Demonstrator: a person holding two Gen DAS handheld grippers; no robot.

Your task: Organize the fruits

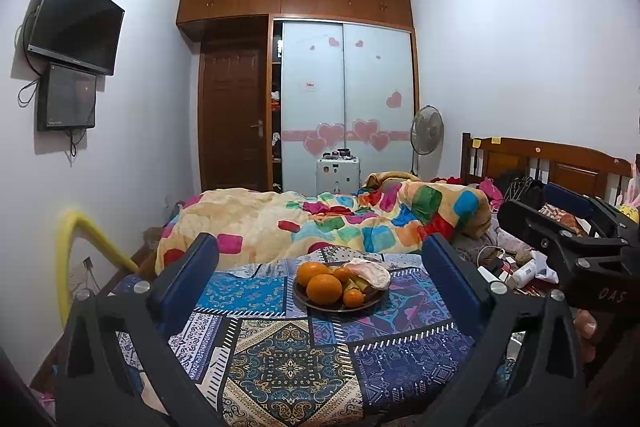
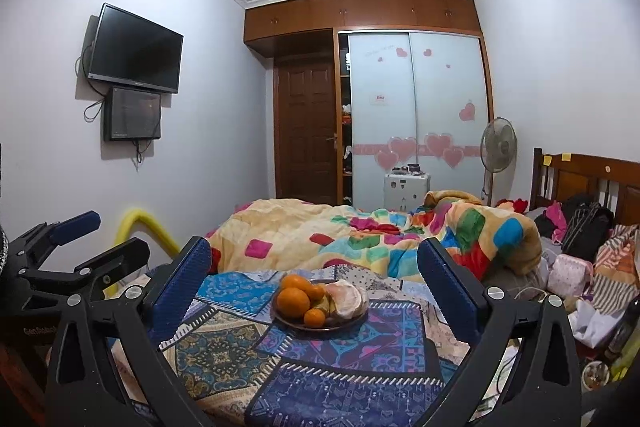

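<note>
A dark round plate (image 1: 304,301) stands on the blue patterned cloth (image 1: 288,359) ahead of me. It holds several oranges (image 1: 324,289), a small banana and a pale peeled pomelo (image 1: 370,273). My left gripper (image 1: 320,267) is open and empty, short of the plate. In the right wrist view the same plate (image 2: 344,323) with oranges (image 2: 294,303) and pomelo (image 2: 348,299) lies ahead. My right gripper (image 2: 314,263) is open and empty, also short of the plate. Each gripper shows at the edge of the other's view.
A rumpled colourful quilt (image 1: 320,223) covers the bed behind the cloth. Bottles and clutter (image 1: 516,267) lie to the right, bags (image 2: 584,231) by the headboard. A yellow padded rail (image 1: 76,247) stands at the left. A wardrobe, fan and wall screens are far off.
</note>
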